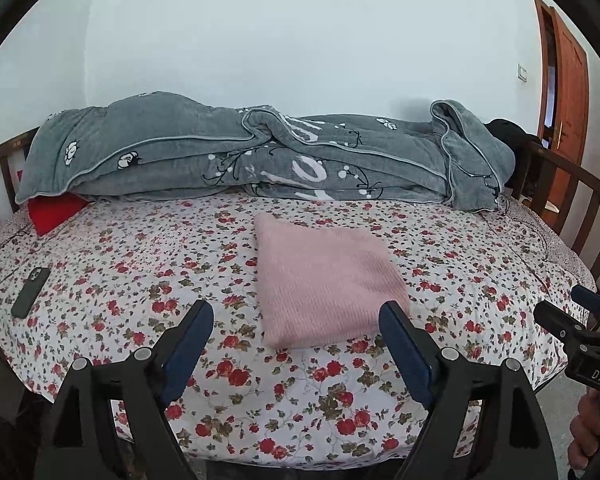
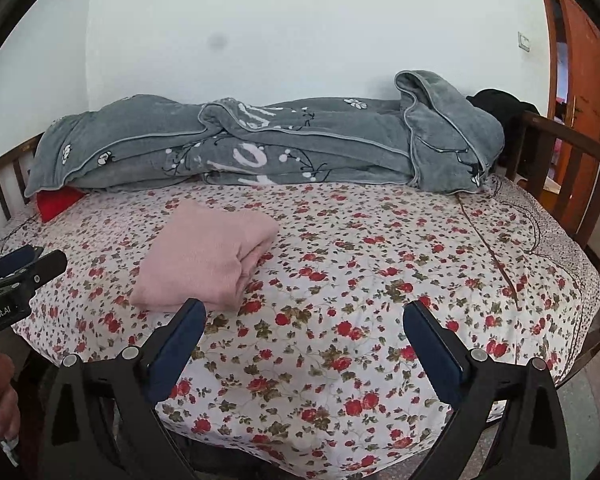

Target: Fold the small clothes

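A pink knitted garment lies folded into a neat rectangle on the floral bedsheet. In the right wrist view it sits left of centre, its stacked layers showing on the right side. My left gripper is open and empty, held above the bed's near edge just in front of the garment. My right gripper is open and empty, to the right of the garment. Each gripper also shows at the edge of the other's view: the right one, the left one.
A rolled grey blanket runs along the back of the bed by the wall. A red cushion peeks from under its left end. A dark phone lies at the left. Wooden rails bound the bed; a door stands at right.
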Tool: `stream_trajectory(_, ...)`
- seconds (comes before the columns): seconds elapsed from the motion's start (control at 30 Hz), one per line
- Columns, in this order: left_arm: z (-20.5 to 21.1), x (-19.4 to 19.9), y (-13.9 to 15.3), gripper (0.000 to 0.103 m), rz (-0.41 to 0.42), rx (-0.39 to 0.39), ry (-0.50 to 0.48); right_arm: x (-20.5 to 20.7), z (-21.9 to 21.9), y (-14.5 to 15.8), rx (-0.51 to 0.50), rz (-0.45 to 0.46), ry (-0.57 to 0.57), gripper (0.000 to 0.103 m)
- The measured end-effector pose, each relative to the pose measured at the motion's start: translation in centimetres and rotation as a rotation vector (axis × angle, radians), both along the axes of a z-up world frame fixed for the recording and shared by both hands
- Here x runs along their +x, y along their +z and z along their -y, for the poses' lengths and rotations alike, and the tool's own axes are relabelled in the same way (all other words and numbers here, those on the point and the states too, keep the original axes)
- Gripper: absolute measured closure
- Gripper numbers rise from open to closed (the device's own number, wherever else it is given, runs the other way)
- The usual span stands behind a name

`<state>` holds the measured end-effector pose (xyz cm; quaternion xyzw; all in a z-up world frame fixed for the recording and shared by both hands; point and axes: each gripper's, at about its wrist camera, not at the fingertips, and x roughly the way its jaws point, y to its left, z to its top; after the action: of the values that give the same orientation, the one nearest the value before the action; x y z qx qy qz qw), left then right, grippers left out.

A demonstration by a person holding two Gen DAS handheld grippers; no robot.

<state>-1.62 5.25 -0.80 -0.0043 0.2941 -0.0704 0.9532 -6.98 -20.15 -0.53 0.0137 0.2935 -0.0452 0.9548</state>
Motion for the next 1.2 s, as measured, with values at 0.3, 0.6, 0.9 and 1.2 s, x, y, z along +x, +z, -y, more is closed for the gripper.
stream_trajectory(0.3, -0.02, 0.02, -0.02, 0.018, -0.004, -0.003, 0.000, -0.09, -0.15, 0.18, -0.001, 0.004, 0.006, 0.005)
stream_trajectory(0.6, 0.11, -0.09, 0.09, 0.018, 0.002, -0.001, -0.002, -0.29, 0.01, 0.38, 0.012, 0.012, 0.007, 0.005)
stream_trajectory(0.9, -0.05, -0.07, 0.14, 0.018, 0.004, -0.001, -0.006, -0.38, 0.42, 0.55, 0.027, 0.015, -0.001, 0.005)
stream_trajectory(1.2, -0.05, -0.12, 0.16, 0.018, 0.005, -0.002, -0.004, -0.45, 0.48, 0.59, 0.029, 0.017, 0.000, 0.005)
